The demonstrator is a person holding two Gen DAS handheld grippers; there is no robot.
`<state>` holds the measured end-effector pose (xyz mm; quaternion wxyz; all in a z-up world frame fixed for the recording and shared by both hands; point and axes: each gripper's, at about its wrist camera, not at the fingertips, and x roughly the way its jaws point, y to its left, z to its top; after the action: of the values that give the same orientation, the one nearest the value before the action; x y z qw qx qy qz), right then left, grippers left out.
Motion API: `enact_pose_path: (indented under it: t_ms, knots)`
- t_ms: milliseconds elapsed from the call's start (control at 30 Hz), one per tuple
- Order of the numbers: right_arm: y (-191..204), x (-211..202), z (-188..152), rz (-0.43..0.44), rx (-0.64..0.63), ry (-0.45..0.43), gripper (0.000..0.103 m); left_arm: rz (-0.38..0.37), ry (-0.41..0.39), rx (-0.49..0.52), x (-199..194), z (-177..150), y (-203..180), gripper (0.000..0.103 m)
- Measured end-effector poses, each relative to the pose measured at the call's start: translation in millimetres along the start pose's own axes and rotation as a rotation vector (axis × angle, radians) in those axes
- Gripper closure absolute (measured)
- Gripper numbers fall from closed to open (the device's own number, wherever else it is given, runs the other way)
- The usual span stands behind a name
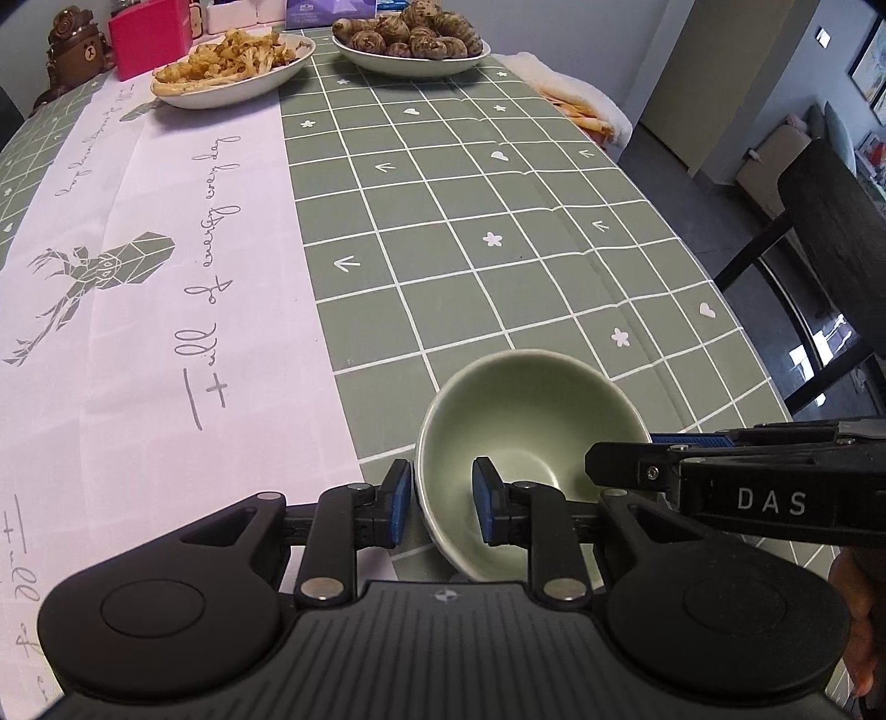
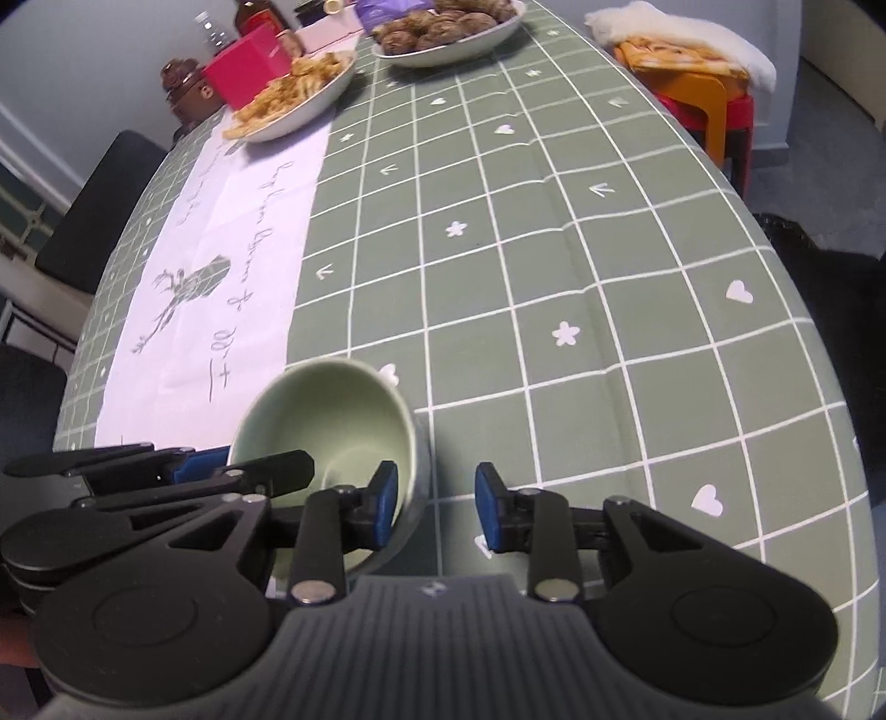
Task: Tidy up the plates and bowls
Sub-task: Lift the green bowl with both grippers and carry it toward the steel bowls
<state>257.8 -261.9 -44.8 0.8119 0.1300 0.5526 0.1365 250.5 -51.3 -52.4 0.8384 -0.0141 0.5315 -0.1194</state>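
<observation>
Left wrist view showed the left gripper (image 1: 441, 501) straddling the bowl (image 1: 531, 432) rim, pads slightly apart, gripping nothing; the right gripper (image 2: 436, 504) likewise. The empty bowl sat on the table (image 1: 498, 221), apparently just placed. Far ahead, the cauliflower plate (image 1: 232, 91), then the taro plate (image 1: 412, 63), remained untouched.

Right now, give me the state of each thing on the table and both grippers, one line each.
Green bowl: empty, upright on the tablecloth, both grippers straddling its rim.
Left gripper: open, pads either side of the bowl's wall, gap visible.
Right gripper: open, one pad inside the bowl, one outside.
Cauliflower plate: full, at the far end.
Taro plate: heaped, far end.
Pink box: closed, standing.
</observation>
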Motion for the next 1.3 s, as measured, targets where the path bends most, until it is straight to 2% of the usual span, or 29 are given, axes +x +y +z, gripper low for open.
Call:
enact_pose_path:
  t_ms: [67,133,233,267,400,600,800,1067,1300]
  knots:
    - [0,2,0,0.005,0.0,0.005,0.074,-0.009,0.001,-0.001,2,0,1,0.075]
    - [3,3,0,0.019,-0.008,0.011,0.084,-0.01,0.009,-0.003,5,0,1,0.075]
    - [8,3,-1,0.021,-0.015,0.012,0.093,0.007,0.014,0.004,7,-1,0,0.087]
    - [10,3,-2,0.009,-0.018,0.013,0.093,0.02,0.013,0.009,7,-1,-1,0.092]
    - [13,2,-3,-0.015,-0.013,0.013,0.095,0.024,0.026,-0.008,2,-1,-1,0.093]
    - [17,-15,-6,0.002,-0.013,0.008,0.097,0.068,0.029,0.01,-23,0,-12,0.093]
    - [28,-51,-15,0.057,-0.018,-0.015,0.097,0.101,0.001,0.025,-68,-6,-24,0.093]
    - [53,-111,-43,0.103,-0.11,-0.1,0.097,0.134,-0.024,0.058,-132,-26,-43,0.091]
    - [71,-143,-71,0.061,-0.209,-0.069,0.097,0.092,0.031,0.01,-154,-56,-46,0.09]
